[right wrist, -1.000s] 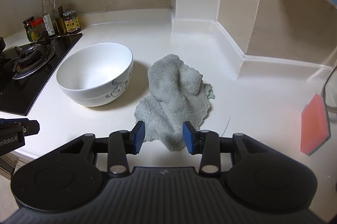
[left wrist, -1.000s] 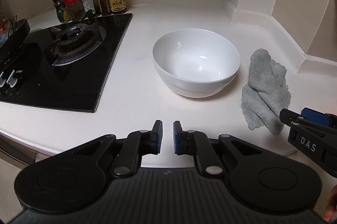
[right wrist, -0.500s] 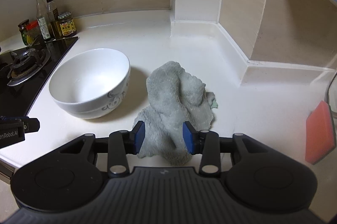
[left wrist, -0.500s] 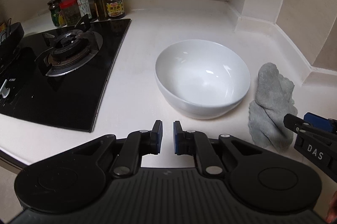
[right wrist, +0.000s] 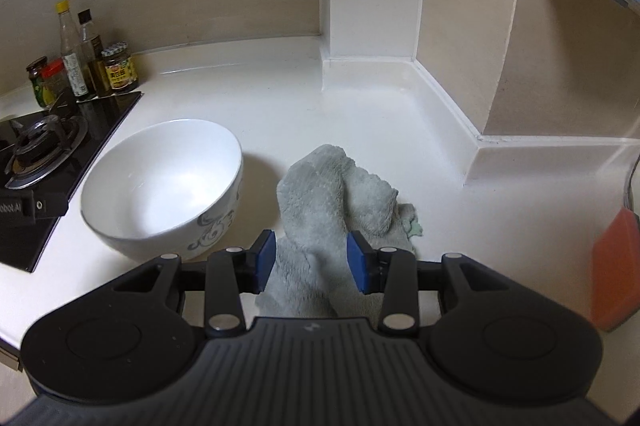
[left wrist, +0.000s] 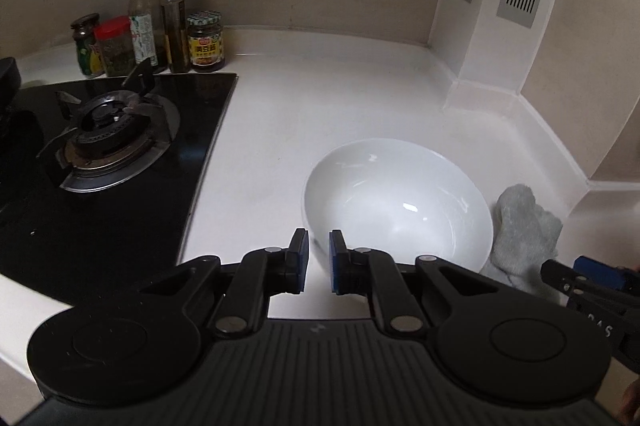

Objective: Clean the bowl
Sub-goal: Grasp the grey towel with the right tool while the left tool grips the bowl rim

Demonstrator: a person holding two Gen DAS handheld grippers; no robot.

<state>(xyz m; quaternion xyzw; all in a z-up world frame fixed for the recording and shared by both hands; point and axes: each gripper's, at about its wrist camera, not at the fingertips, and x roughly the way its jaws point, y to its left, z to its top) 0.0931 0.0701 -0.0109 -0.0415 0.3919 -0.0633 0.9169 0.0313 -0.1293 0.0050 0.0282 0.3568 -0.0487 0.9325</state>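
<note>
The left gripper (left wrist: 318,262), jaws narrowly apart and empty, meets the white bowl (left wrist: 396,201) at its near rim. Only the right view shows the right gripper (right wrist: 311,260) apart (grey cloth (right wrist: 332,201) between its jaws, unclamped), bowl to its left.

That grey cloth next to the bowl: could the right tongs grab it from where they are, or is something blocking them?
Probably yes. The right tongs stand open with the cloth directly ahead, its near folds showing between the pads. The bowl sits off to one side, and nothing lies on the cloth.
</note>
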